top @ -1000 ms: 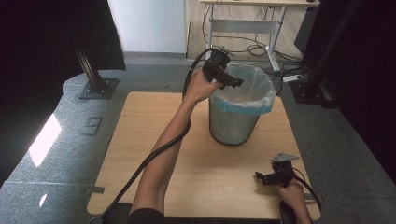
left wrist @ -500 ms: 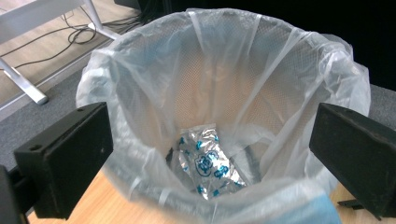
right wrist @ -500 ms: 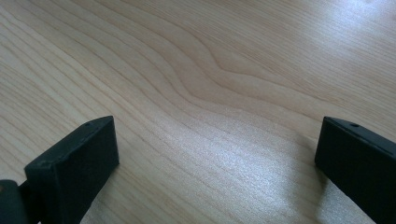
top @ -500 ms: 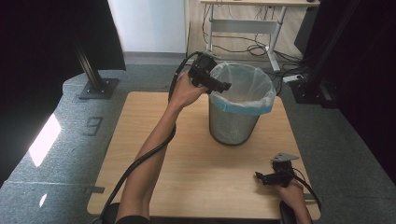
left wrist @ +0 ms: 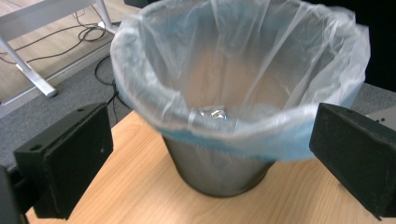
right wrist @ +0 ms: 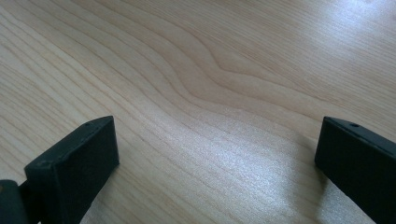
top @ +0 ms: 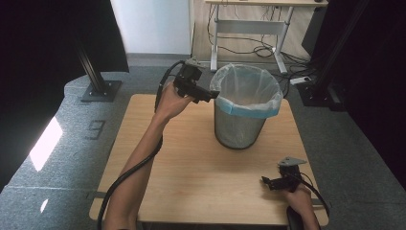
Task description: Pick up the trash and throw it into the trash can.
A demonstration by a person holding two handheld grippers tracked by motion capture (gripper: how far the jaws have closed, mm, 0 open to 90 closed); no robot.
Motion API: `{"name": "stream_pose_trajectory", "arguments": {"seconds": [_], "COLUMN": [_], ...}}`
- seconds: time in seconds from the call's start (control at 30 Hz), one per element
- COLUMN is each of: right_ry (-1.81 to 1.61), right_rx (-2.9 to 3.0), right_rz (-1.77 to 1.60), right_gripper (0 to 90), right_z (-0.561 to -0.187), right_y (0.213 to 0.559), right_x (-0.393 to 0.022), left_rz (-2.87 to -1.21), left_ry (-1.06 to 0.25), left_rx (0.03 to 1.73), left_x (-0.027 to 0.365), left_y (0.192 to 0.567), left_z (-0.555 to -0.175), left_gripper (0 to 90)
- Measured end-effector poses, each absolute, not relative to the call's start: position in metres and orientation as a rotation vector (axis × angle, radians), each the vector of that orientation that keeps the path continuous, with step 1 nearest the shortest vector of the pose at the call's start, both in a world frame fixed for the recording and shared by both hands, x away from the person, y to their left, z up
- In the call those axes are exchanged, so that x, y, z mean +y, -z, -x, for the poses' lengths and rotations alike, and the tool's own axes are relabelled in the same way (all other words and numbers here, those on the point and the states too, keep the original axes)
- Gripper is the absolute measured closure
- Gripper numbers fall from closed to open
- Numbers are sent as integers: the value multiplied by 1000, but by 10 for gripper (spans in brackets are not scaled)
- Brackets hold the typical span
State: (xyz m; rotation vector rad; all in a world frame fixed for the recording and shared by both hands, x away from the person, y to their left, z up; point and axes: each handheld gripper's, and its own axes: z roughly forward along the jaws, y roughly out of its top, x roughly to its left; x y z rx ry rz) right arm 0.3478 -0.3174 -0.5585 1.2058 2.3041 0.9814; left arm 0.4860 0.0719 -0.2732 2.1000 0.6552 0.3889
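- The wire-mesh bin (top: pixel 242 124), round and tapered with a thin translucent liner (left wrist: pixel 243 56), stands on my wood-grain table (top: pixel 191 177).
- My left gripper (top: pixel 203 93) has drawn back from above the bin's rim to just beside it.
- Jaws wide apart, empty.
- My right gripper (top: pixel 275 182), near the bin: spread, empty.

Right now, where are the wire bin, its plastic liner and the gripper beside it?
wire bin (top: pixel 238 129), high view, on its bare mesh wall.
plastic liner (left wrist: pixel 233 135), left gripper view, on its folded-over near rim.
left gripper (top: pixel 210 95), high view, between its open jaw tips.
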Motion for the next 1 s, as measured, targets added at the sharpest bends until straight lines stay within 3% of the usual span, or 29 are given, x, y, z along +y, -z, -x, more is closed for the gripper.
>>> {"name": "stream_pose_trajectory", "arguments": {"seconds": [1.0], "right_ry": [-981], "right_rx": [2304], "right_rz": [-1205], "right_gripper": [0], "right_z": [-348], "right_y": [558], "right_x": [-317], "left_rz": [-2064], "left_ry": [-408], "left_rx": [694], "left_x": [148], "left_y": [323], "left_z": [-439], "left_gripper": [0]}}
